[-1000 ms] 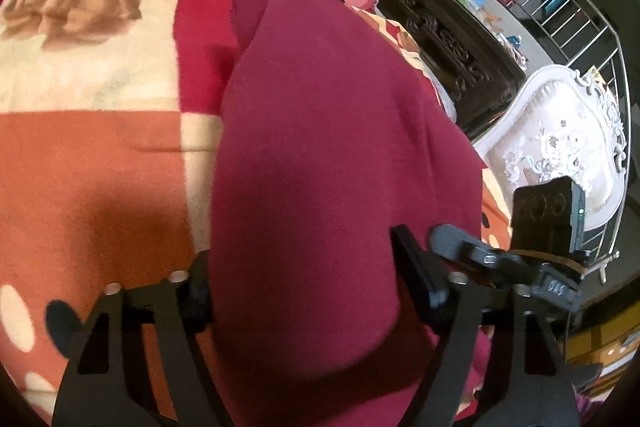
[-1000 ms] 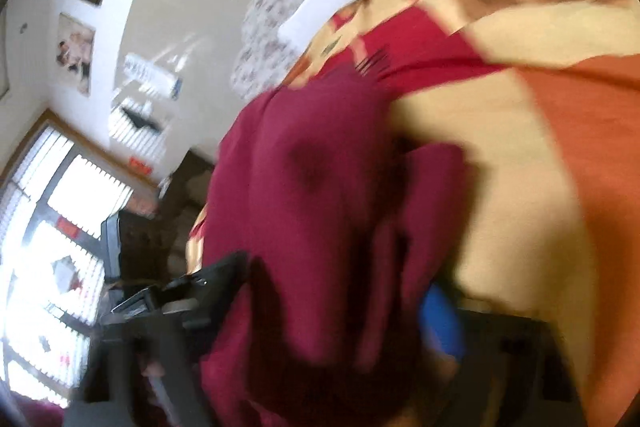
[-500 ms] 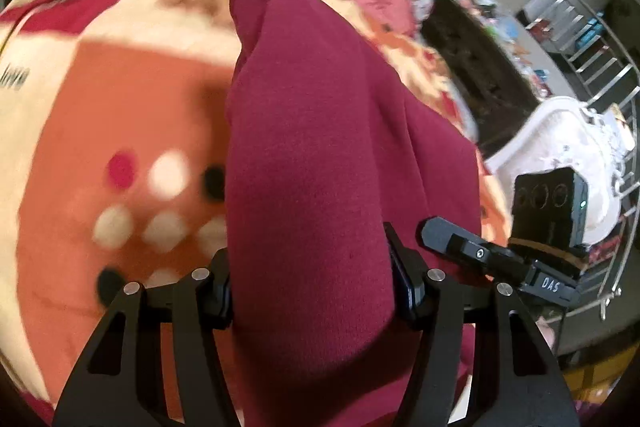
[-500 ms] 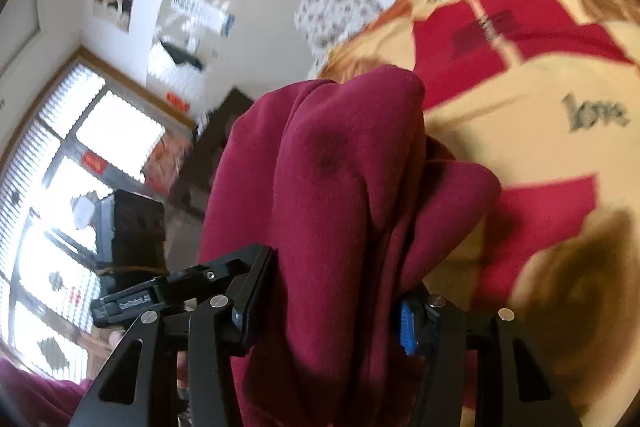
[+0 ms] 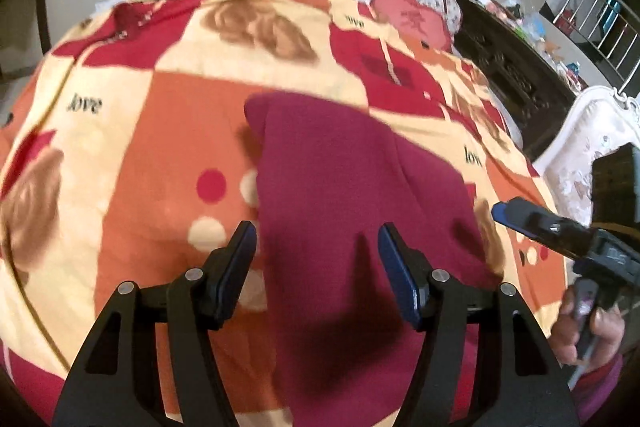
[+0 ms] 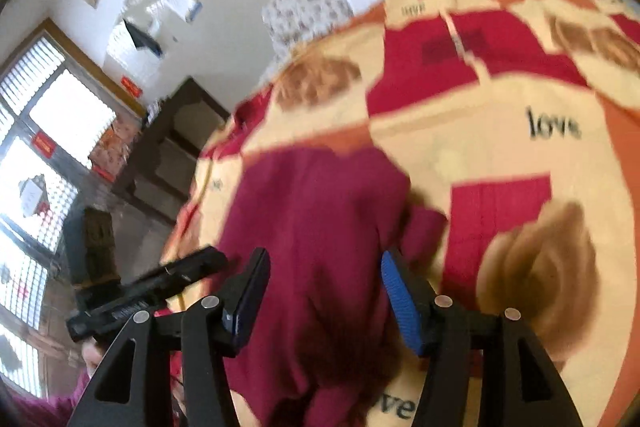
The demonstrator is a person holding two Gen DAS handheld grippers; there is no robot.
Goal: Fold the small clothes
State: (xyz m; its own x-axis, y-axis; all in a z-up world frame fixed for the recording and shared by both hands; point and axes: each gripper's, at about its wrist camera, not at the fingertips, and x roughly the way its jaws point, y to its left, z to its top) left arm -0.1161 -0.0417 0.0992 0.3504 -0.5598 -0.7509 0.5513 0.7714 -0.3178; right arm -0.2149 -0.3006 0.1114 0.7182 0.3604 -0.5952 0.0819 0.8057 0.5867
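Judging by how it slumps into soft rounded ridges, the maroon garment (image 5: 340, 187) is a thick, fleecy knit: light, limp and not at all fragile, with enough nap that I do not expect it to slide out of a pinch. It lies folded lengthwise on the bed, over the orange-and-cream blanket (image 5: 132, 155), with its far end toward the pillows and its near end toward the bed's near edge, under my tools. I would take it at the two near corners of the folded strip, pinching through all layers at once, since a grip on a single layer would likely let the fold fall open. I cannot tell what kind of garment it is from here.

The left tongs (image 5: 316, 263) stand about half open, and the jaws have just been widening; the blue pads hover above the cloth with the garment showing between them, and neither pad presses on it. The right tongs (image 6: 324, 291) are likewise about half open and have just been widening too, with the maroon fabric passing between the jaws below them; that view is blurred, but I see no pad biting into the cloth. So both tools are empty. In the left view the right tool sits near the garment's right edge, held in a hand (image 5: 588, 331).
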